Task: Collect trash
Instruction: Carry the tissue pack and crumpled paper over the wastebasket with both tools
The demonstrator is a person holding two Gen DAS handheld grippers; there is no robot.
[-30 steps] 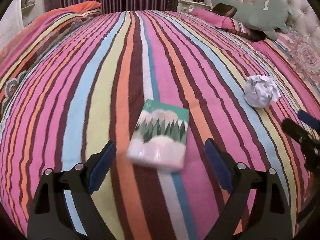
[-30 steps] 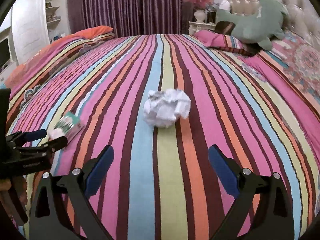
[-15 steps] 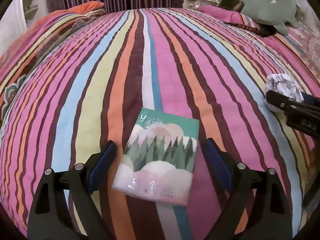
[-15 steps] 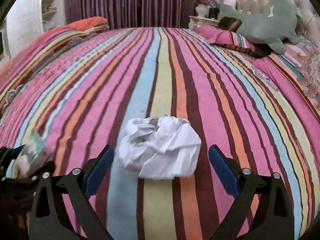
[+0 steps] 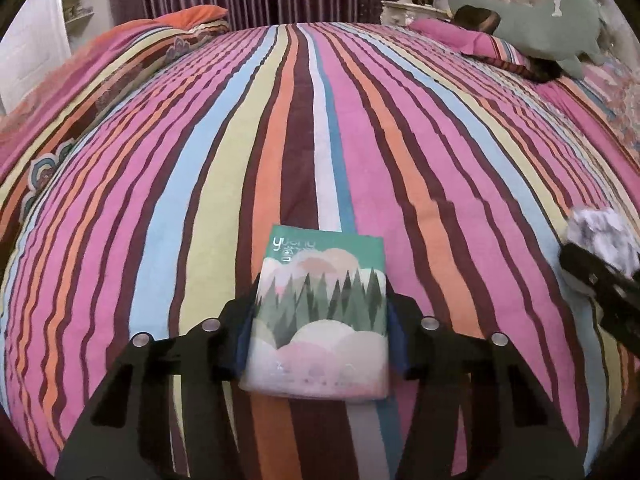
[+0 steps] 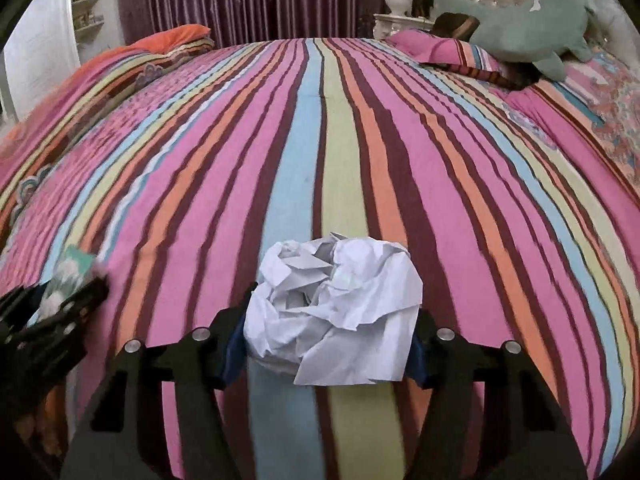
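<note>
Two grips noted on striped multicoloured bedspread: left gripper, jaws just closed, clamped on flat green tissue packet with forest print; right gripper, jaws just closed, clamped on crumpled white paper ball. Both items resting on bedspread, near its front edge.

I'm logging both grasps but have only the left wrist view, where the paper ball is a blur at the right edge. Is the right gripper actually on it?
Observer: Yes. The right gripper has just closed, and its pads press both sides of the crumpled paper ball.
Operator: Is the ball off the bed?
Observer: I cannot tell; its underside overlaps the striped bedspread.
Operator: Does that view confirm my left grasp?
Observer: Partly. The left gripper shows at its left edge with the tissue pack between its fingers, blurred.
</note>
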